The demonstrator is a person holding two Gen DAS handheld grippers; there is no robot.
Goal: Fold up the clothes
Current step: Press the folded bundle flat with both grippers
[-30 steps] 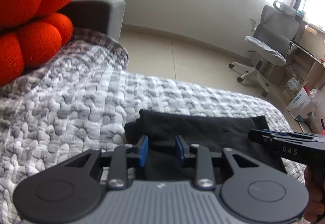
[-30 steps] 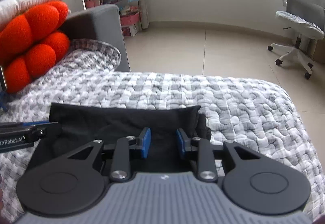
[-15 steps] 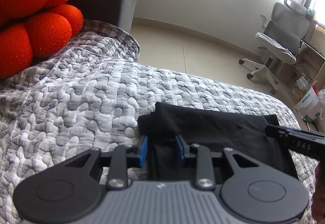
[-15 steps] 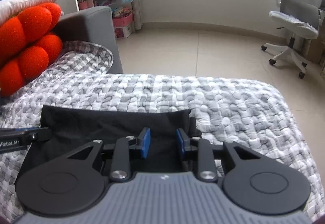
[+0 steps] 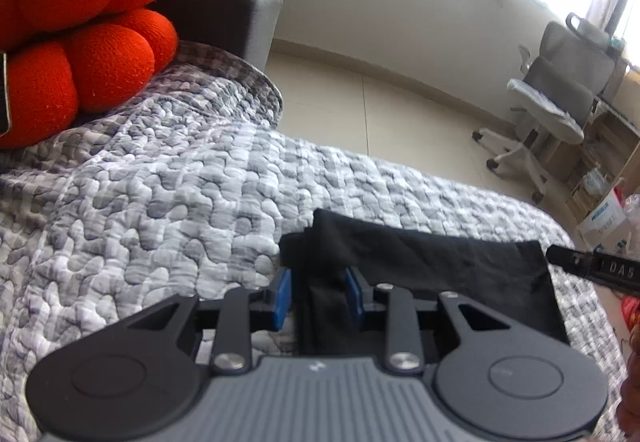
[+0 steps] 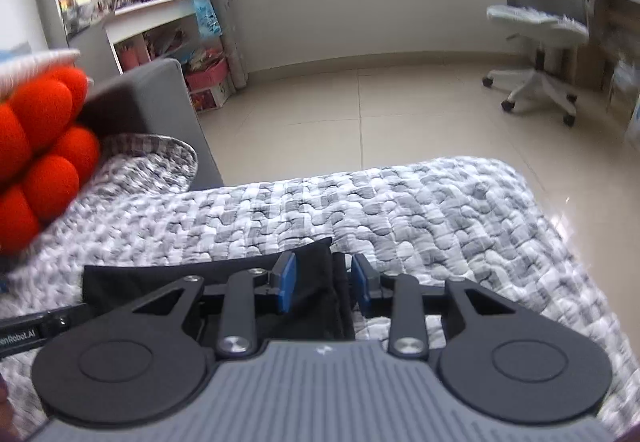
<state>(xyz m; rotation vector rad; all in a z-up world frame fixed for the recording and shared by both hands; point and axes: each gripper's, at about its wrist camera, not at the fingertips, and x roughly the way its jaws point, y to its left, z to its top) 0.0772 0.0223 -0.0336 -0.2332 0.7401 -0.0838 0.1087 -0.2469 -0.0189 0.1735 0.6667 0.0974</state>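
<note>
A black garment (image 5: 432, 262), folded into a long strip, lies on the grey-white quilt (image 5: 160, 201). My left gripper (image 5: 319, 296) sits over the strip's left end. A fold of black cloth lies between its blue pads, and quilt shows beside the left pad, so it is open. My right gripper (image 6: 324, 282) is over the right end of the garment (image 6: 200, 278). Its jaws are opening with the cloth's edge between them, and the pads do not press it. A finger of each gripper shows in the other's view: the right gripper (image 5: 600, 270) and the left gripper (image 6: 40, 326).
An orange knotted cushion (image 5: 80, 25) leans against the grey sofa arm (image 5: 224, 13) at the left. Beyond the quilt's far edge is tiled floor (image 6: 400, 113) with a grey office chair (image 6: 540, 21). Shelves (image 6: 160, 25) stand at the back left, and a box (image 5: 604, 213) at the right.
The right gripper's pads have spread a little and now straddle the garment's right edge instead of its top. Both views have rolled slightly. The left gripper's pads stay equally far apart.
</note>
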